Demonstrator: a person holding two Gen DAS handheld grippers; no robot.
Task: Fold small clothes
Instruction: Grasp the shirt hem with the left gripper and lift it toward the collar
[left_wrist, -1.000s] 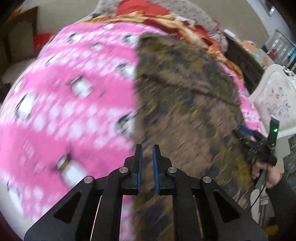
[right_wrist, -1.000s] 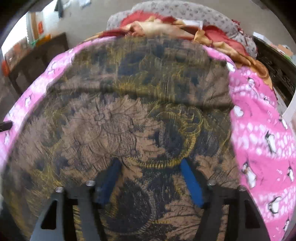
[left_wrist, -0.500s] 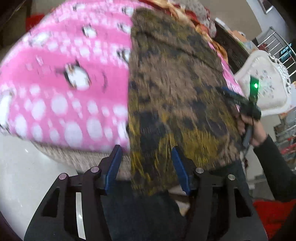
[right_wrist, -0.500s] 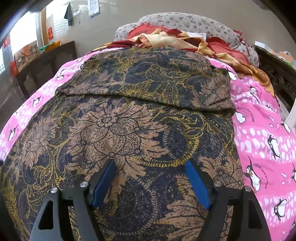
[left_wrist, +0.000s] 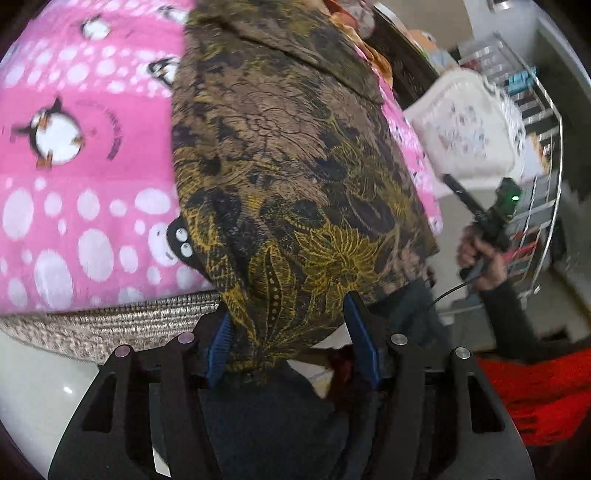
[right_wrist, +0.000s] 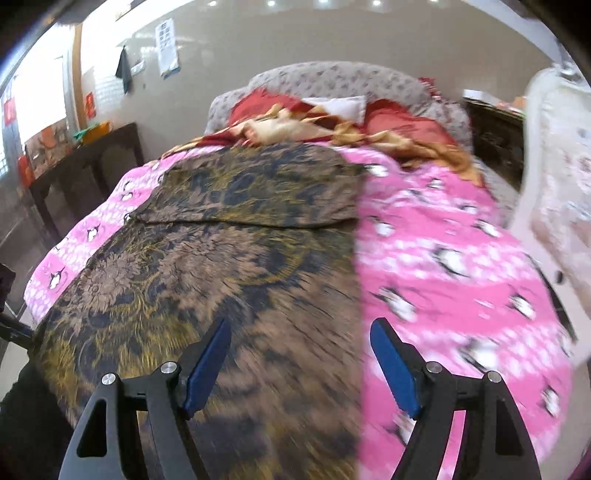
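Bare pink blanket (right_wrist: 461, 266) fills the frame's right half, free beside the cloth (right_wrist: 221, 266). A white chair (right_wrist: 554, 166) crowds the right edge; heaped bedding (right_wrist: 332, 125) blocks the top centre.

Bright daylight, motion blur, fisheye warping

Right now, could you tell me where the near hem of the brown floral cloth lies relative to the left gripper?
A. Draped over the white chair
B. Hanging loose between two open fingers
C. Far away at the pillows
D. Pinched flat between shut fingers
B: in the left wrist view the brown floral cloth hangs off the bed edge, its hem between the spread fingers of the left gripper, neither pad visibly pressing it.
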